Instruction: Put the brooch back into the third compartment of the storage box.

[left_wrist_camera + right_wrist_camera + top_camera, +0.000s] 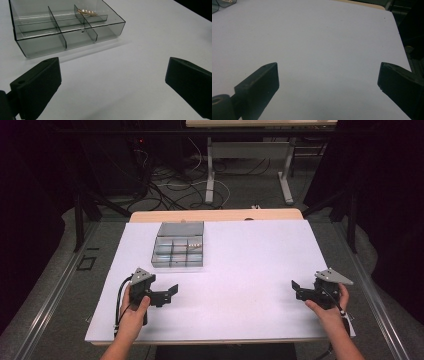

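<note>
1 divided clear box (67,30); 1 pearl clip (87,12) inside | left gripper (112,87), right gripper (328,87): jaws apart, empty

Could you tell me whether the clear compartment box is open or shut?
Open: the box has its lid folded back, dividers exposed.
</note>
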`<move>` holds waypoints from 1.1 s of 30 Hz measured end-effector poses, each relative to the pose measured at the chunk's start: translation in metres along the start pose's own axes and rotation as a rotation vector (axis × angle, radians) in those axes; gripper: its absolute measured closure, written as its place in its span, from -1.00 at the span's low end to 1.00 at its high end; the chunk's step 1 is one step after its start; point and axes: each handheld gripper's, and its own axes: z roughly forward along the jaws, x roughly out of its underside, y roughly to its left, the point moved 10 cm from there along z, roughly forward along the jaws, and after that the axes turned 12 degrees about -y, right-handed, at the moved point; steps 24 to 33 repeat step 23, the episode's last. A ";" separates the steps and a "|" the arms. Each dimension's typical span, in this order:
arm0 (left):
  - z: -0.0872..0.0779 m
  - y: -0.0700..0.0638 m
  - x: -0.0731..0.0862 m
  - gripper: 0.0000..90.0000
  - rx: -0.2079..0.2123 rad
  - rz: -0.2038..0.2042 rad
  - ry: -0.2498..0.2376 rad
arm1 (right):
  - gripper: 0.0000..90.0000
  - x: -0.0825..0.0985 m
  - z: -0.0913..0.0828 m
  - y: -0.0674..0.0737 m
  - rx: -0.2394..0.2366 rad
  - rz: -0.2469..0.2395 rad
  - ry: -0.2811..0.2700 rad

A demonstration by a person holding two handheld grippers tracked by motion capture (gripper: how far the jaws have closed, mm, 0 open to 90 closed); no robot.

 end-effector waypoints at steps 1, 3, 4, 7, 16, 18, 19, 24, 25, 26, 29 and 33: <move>0.000 0.000 0.001 -0.98 0.002 -0.010 0.000 | -0.93 0.000 0.000 0.000 0.000 0.000 0.000; 0.000 0.001 0.002 -0.98 0.006 -0.008 0.004 | -0.93 0.000 0.000 0.000 0.001 -0.001 -0.001; 0.000 0.001 0.004 -0.98 0.002 -0.009 0.008 | -0.93 0.000 0.000 0.000 0.000 0.000 0.000; 0.002 0.003 0.006 -0.98 0.006 -0.016 0.009 | -0.93 0.000 0.000 0.000 0.000 0.000 -0.001; 0.000 0.013 0.011 -0.97 -0.028 -0.001 0.014 | -0.93 0.001 0.000 0.000 -0.004 0.004 0.005; -0.001 0.015 0.011 -0.95 -0.039 -0.013 0.011 | -0.93 0.001 0.000 0.000 -0.002 0.003 0.007; -0.001 0.016 0.011 -0.94 -0.041 -0.014 0.011 | -0.93 0.002 0.000 -0.001 -0.001 0.002 0.009; 0.000 0.016 0.012 -0.94 -0.048 -0.013 0.015 | -0.93 0.003 0.000 0.000 -0.007 0.004 0.012; 0.000 0.016 0.012 -0.94 -0.048 -0.013 0.015 | -0.93 0.003 0.000 0.000 -0.007 0.004 0.012; 0.000 0.016 0.012 -0.94 -0.048 -0.013 0.015 | -0.93 0.003 0.000 0.000 -0.007 0.004 0.012; 0.000 0.016 0.012 -0.94 -0.048 -0.013 0.015 | -0.93 0.003 0.000 0.000 -0.007 0.004 0.012; 0.000 0.016 0.012 -0.94 -0.048 -0.013 0.015 | -0.93 0.003 0.000 0.000 -0.007 0.004 0.012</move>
